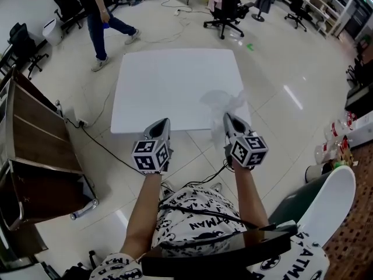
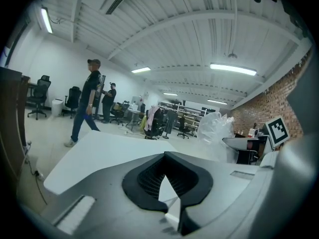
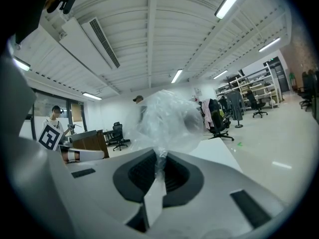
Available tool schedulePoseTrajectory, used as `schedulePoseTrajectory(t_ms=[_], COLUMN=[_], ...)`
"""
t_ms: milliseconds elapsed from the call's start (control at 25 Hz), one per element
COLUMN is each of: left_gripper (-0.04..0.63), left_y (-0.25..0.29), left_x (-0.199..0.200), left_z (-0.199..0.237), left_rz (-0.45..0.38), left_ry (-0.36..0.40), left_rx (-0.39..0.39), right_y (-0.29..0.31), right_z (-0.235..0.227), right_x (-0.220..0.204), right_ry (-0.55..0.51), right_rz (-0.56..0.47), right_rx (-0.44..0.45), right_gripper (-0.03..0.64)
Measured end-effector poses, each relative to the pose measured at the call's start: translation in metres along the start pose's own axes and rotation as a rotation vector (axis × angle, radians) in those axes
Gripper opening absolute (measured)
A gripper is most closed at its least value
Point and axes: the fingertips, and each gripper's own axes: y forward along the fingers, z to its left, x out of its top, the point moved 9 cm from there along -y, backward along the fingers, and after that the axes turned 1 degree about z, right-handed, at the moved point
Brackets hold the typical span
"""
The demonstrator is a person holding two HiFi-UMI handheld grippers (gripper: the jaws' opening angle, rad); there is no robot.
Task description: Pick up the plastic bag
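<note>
The flat white square tabletop [image 1: 169,86] lies ahead of and below both pairs of jaws. The crumpled clear plastic bag [image 3: 167,118] balloons forward and upward from the tips of the right gripper [image 1: 229,120], whose jaws pinch its twisted neck, and that neck runs roughly along their line. The left gripper [image 1: 163,124], beside it but apart, has its jaws pressed together on nothing, with the bag off to their right. The right hand likely only needs to lift.
</note>
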Motion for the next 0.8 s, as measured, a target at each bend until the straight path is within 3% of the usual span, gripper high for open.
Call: schedulePoseTrajectory(t_ms=[240,440,800], left_gripper=[0.005,0.003,0.003], left_y=[0.001,0.003,0.004], left_x=[-0.005,-0.009,-0.017], left_z=[0.007,0.025,0.065], left_rz=[0.024,0.053,0.151], left_ry=[0.013,0.02,0.051], left_rx=[-0.002,-0.033,-0.102], right_y=[-0.001,-0.004,-0.011], right_z=[-0.007,-0.032,-0.098], right_x=[-0.011,-0.019,0.022], right_ry=[0.024,0.123,-0.043], right_rz=[0.013,-0.02,0.033], right_rx=[-0.019,-0.081,-0.266], right_gripper=[0.013,0.012,0.012])
